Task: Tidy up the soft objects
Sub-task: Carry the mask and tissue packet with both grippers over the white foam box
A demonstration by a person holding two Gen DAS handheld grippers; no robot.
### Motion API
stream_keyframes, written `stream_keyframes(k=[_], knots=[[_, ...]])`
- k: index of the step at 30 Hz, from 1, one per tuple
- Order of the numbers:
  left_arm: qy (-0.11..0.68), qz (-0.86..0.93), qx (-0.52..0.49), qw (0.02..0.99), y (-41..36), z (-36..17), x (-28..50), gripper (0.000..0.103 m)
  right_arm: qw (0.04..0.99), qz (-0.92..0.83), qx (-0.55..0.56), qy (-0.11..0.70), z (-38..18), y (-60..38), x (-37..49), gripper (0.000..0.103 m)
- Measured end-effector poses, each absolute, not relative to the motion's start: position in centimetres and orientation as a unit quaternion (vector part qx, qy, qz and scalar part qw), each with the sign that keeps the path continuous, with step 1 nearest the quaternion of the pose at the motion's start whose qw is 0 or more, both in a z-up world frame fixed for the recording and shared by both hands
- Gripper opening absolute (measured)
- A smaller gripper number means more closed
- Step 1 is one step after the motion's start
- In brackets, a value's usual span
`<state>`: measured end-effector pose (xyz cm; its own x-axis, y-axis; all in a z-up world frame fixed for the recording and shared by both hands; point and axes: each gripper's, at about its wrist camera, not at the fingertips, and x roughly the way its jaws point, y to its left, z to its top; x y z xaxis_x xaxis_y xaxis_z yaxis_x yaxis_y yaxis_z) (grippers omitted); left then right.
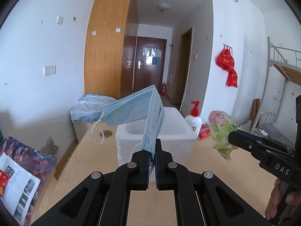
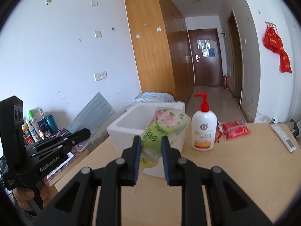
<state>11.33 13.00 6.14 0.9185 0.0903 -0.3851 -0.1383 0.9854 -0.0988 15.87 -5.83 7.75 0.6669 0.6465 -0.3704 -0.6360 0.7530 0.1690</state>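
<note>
Blue face masks (image 1: 135,111), a small stack folded over on itself, are pinched by their lower edge in the left tongs (image 1: 152,150), whose jaws sit narrow and tight on them. The masks stand up above the desk (image 1: 97,162) and flop to the left, one white ear loop (image 1: 97,133) dangling free in the air.

Beside them, the right tongs (image 2: 150,146) have their jaws pressed into a green and pink tissue pack (image 2: 161,130), the soft wrapper bulging between the blue pads (image 2: 165,150). That pack is held up off the desk, in front of the near right corner of the box.

Just behind both stands a white foam box (image 2: 120,126), open at the top. What shows of its inside is bare white wall; the bottom is hidden by the held things, so I cannot say what lies in it.

To the right of the box a white pump bottle with a red nozzle (image 2: 204,130) stands upright on the desk, and just past it lie red tissue packets (image 2: 236,129), flat on the wood. Farther right a white remote control (image 2: 284,137) lies near the desk's edge.

Beyond the box, a heap of pale blue cloth (image 1: 90,107) rests against the wooden wardrobe (image 1: 107,47), and the hallway runs back to a dark brown door (image 1: 149,64).
</note>
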Motion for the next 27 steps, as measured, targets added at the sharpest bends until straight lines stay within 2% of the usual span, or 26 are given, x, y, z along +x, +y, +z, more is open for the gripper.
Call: stream_keyframes(k=[8,27], knots=[[0.186,0.056,-0.05,0.98,13.4,8.1,13.5,0.004,0.915,0.347,0.013,0.207,8.8,-4.7,17.8,0.025],[0.2,0.05,-0.058,0.977,15.6,8.3,17.6,0.005,0.914,0.353,-0.003,0.2,10.3,-1.8,20.6,0.025]])
